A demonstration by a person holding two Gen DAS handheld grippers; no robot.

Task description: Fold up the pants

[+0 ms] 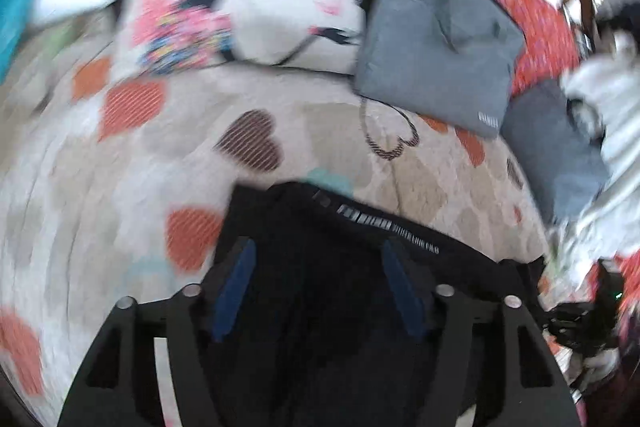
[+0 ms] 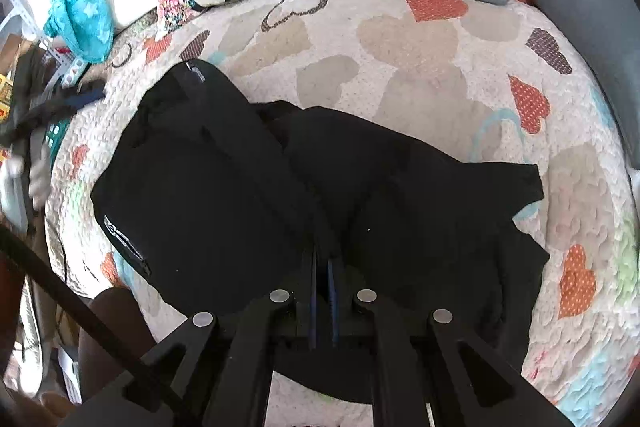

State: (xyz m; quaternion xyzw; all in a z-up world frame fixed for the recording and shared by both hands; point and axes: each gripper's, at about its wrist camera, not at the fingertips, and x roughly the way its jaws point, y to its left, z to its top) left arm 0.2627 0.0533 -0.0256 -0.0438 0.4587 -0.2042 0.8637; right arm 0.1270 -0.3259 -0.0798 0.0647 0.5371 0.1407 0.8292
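Heart-print quilt under crumpled black pants. Right gripper pinches pants fabric; left gripper spread wide. Only right view shows teal cloth.

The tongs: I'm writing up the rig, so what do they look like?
Both the left tongs and the right tongs are matte black linkage frames with cut-out arms and four silver round pivot pins each. The fingers carry dark blue pads. No cables, markings or sleeves show on them.
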